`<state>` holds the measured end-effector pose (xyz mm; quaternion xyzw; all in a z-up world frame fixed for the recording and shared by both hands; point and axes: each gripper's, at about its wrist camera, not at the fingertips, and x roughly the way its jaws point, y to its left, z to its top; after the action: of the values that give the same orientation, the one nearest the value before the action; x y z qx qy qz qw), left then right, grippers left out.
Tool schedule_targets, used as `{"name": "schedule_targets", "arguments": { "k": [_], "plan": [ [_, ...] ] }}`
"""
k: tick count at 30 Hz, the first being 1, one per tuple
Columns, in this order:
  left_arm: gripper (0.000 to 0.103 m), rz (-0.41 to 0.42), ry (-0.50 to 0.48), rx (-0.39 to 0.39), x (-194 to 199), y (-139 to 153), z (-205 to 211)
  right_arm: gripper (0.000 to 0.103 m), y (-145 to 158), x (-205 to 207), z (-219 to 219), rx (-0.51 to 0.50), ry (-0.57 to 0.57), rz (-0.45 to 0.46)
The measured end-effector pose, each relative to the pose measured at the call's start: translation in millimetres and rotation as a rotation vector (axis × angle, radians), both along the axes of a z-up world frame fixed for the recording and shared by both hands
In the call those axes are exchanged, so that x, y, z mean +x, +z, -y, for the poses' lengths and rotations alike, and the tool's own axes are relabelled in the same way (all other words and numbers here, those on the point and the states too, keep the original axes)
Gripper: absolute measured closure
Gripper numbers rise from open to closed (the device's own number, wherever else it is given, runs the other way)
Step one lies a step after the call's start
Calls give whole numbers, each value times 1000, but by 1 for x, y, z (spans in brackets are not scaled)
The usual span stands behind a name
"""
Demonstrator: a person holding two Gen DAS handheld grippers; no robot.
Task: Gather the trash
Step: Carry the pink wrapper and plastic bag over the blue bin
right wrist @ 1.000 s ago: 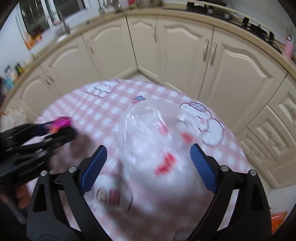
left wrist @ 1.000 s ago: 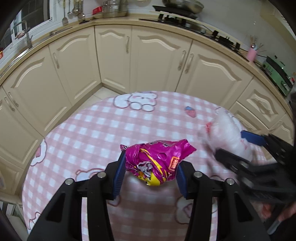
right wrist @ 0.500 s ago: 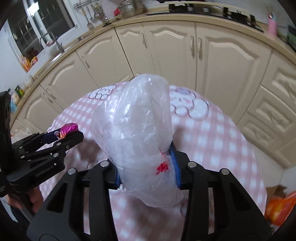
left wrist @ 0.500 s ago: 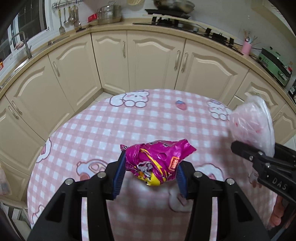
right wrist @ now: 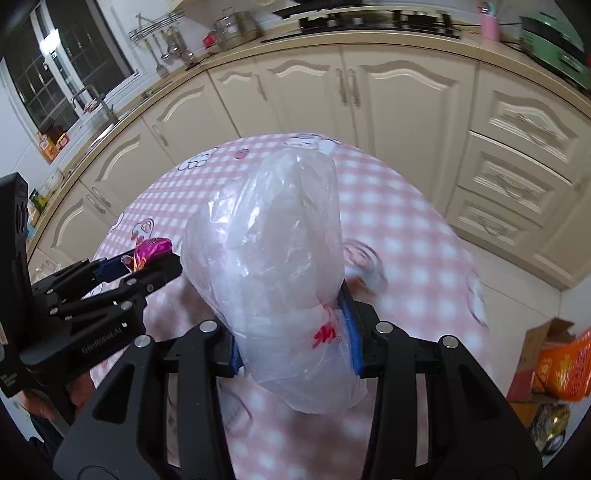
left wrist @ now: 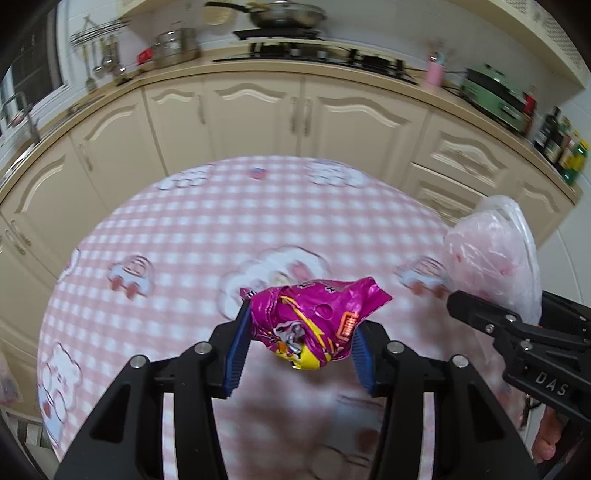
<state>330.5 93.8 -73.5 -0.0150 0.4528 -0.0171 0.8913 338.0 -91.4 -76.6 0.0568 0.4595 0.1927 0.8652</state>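
Round table [left wrist: 155, 236], pink checked cloth with bear prints. Beyond table: curved cream cabinets [left wrist: 255, 118] under counter. On counter: steel pot [left wrist: 176, 48], hob with pan [left wrist: 286, 16], pink cup [left wrist: 434, 75], green appliance [left wrist: 495, 98], bottles [left wrist: 561, 144]. Floor right of table: orange bag in cardboard box [right wrist: 554, 365].

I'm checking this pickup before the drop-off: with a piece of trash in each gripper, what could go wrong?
The magenta snack wrapper is pinched only at its crumpled middle, so it might slip from the left gripper. The clear plastic bag bulges well past the right gripper; its slick film could slide free.
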Motion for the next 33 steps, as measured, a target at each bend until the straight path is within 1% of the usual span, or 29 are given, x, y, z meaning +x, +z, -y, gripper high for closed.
{"name": "schedule_targets", "arguments": {
  "k": [3, 6, 12, 17, 20, 22, 27, 33],
  "plan": [
    [55, -3, -37, 1, -14, 1, 25, 61, 2, -23, 30, 6, -51, 8],
    [55, -8, -94, 3, -30, 3, 60, 61, 3, -43, 59, 12, -105, 14],
    [55, 9, -204, 24, -58, 8, 130, 59, -2, -81, 128, 31, -233, 10],
    [55, 8, -322, 45, -78, 8, 195, 59, -8, -113, 190, 55, -347, 4],
    [54, -10, -389, 48, -87, 6, 233, 58, -15, -133, 224, 70, -417, -3],
    [54, -27, -439, 55, -92, 1, 261, 58, -21, -144, 245, 82, -469, -10],
    [54, -77, -519, 75, -102, -16, 315, 58, -41, -169, 291, 94, -582, -43],
    [54, -148, -571, 98, -106, -46, 363, 58, -67, -188, 331, 114, -664, -98]
  ]
}}
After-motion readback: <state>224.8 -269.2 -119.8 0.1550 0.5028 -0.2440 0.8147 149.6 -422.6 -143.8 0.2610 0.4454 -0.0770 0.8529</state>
